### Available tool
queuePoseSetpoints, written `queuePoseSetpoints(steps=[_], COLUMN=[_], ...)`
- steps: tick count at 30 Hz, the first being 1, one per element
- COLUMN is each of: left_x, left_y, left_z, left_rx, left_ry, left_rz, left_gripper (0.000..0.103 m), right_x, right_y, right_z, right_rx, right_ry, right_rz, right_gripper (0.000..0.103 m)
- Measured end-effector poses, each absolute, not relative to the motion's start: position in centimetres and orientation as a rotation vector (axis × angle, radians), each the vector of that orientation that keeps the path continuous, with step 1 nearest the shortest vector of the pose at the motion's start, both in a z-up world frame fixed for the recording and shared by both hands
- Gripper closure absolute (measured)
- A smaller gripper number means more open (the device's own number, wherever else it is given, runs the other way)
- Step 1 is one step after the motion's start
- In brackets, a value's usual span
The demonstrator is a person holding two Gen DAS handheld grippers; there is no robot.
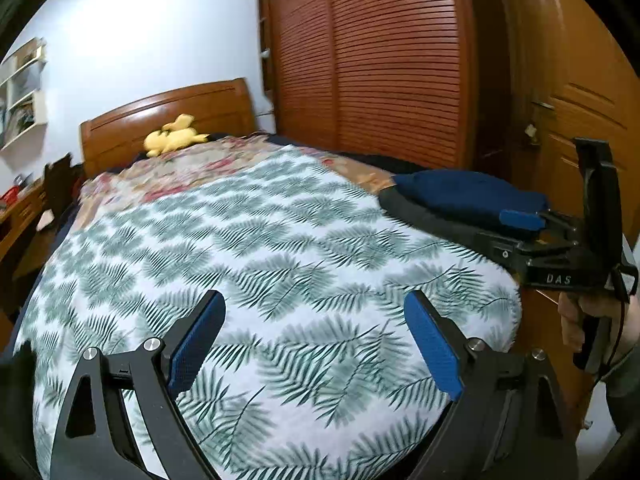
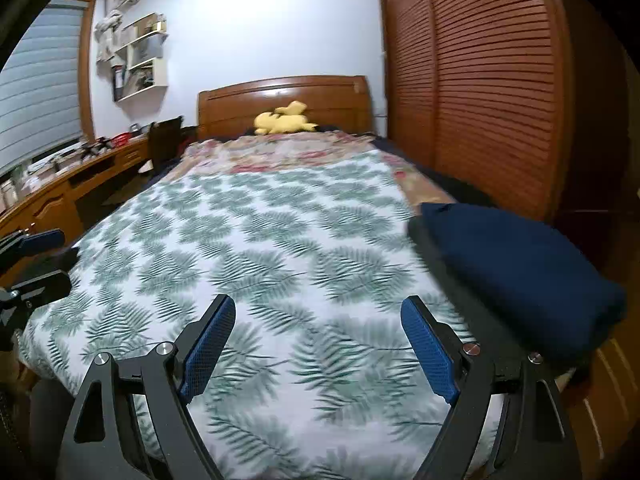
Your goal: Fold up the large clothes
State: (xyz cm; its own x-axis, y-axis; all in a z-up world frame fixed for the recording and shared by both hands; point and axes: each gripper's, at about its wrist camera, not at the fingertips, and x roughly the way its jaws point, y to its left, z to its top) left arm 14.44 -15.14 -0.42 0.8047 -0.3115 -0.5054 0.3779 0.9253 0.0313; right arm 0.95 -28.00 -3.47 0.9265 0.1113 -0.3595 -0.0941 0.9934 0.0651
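Two wide-open, empty tools hovered over a leaf-print bed.
The folded navy garment point(image 2: 520, 268) lay right of the right tool point(image 2: 318, 344), at the bed's edge; the left tool point(image 1: 316, 340) faced bare bedspread point(image 1: 240, 240).

We stand at the foot of a bed point(image 2: 280, 240) spread with a leaf-print cover, a wooden headboard point(image 2: 282, 100) against the pale wall point(image 2: 260, 20). To our right runs a louvred wooden wardrobe point(image 2: 492, 80) and a panelled door point(image 1: 580, 120); to our left a long wooden desk point(image 2: 60, 196), white wall shelves point(image 2: 142, 58) and a window with a lowered blind point(image 2: 38, 80)
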Motion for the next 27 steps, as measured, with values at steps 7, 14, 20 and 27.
queuePoseSetpoints(steps=[7,14,20,27], left_x=[13.8,11.8,9.4,5.9], left_y=[-10.5,-6.0,-2.4,0.6], left_z=[-2.9,-4.5,-4.3,-1.3], left_rx=[0.055,-0.004,-0.034,-0.052], left_ry=[0.555,0.574,0.550,0.454], left_rz=[-0.250,-0.142,-0.067,-0.013], left_gripper=[0.012,0.012,0.012,0.012], right_x=[3.9,4.6,4.0,3.5], right_y=[-24.5,-22.4,-20.3,-18.2], right_z=[-5.2,-6.7,-6.8,-5.3], right_rx=[0.060,0.055,0.047,0.035], right_ry=[0.395,0.403,0.389,0.310], right_rz=[0.209,0.268,0.302,0.341], right_gripper=[0.017,0.017,0.017,0.017])
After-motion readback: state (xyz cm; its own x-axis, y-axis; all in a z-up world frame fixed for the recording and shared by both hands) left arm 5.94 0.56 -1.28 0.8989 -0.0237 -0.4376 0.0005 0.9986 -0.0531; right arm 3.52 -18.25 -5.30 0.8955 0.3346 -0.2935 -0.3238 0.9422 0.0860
